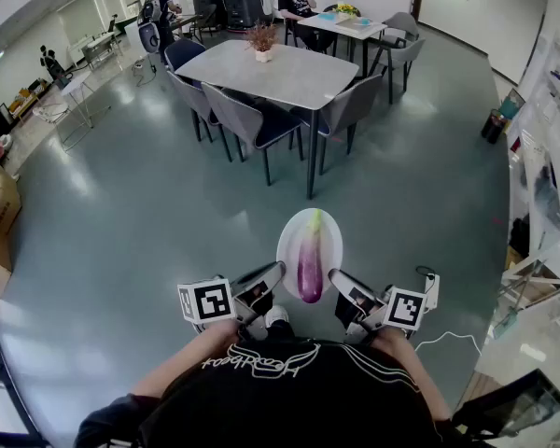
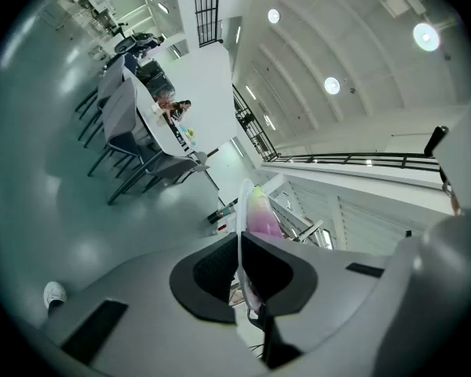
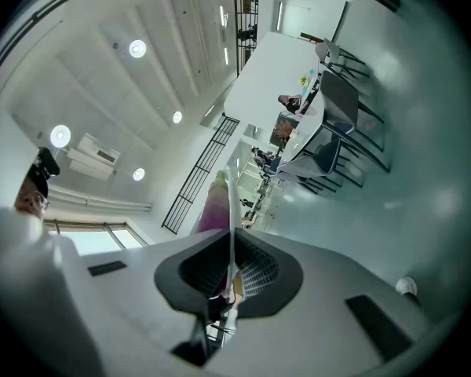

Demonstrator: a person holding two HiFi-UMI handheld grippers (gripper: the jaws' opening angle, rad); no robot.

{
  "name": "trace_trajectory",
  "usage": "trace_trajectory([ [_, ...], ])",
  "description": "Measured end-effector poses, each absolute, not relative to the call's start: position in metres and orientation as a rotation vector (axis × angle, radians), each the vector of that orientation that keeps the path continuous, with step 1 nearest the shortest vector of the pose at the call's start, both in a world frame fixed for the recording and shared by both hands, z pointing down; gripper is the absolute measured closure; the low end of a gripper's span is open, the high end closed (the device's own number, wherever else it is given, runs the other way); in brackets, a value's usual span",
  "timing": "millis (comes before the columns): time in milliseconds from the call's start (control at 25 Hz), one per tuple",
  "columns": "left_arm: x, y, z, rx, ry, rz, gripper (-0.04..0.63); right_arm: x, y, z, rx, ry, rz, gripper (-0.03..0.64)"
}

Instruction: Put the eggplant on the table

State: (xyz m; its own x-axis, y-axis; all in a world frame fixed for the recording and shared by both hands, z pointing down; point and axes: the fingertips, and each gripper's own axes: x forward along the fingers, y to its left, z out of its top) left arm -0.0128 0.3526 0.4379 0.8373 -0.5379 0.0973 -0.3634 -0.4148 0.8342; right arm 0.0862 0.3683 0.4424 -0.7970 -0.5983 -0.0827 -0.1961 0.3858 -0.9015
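1. Your left gripper point(image 1: 269, 276) is clamped on the rim of the white plate point(image 1: 288, 234) at the plate's 8 o'clock. The left gripper view shows the rim pinched edge-on between the two pads.
2. Your right gripper point(image 1: 340, 282) is clamped on the same rim at 4 o'clock, again with the rim edge-on between its pads. The opposed grips are there to balance the plate, since one clamp on a thin rim would probably let it tip.
3. The eggplant point(image 1: 310, 259) lies loose on the plate, lengthwise along the 12-to-6 line, with its green end at 12 o'clock. Neither gripper touches it. It rides in the middle, between the two grips, so the load appears evenly shared.
4. The plate is carried roughly level above the floor point(image 1: 149, 222), just ahead of your body. Any tilt could roll the eggplant off.
5. The bench point(image 1: 289, 77) stands well apart at 12 o'clock, ringed by chairs point(image 1: 247, 119), with a potted plant point(image 1: 261, 40) at its far end. Nothing has been set down there yet, and the near end looks free for the plate.
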Motion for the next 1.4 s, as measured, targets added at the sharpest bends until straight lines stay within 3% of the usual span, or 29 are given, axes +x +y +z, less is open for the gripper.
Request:
trace_trajectory([
  [1400, -0.01, 0.359, 0.429, 2.041, -0.648, -0.221, 0.572, 0.089, 0.374, 0.433, -0.674, 2.254, -1.378, 0.597],
])
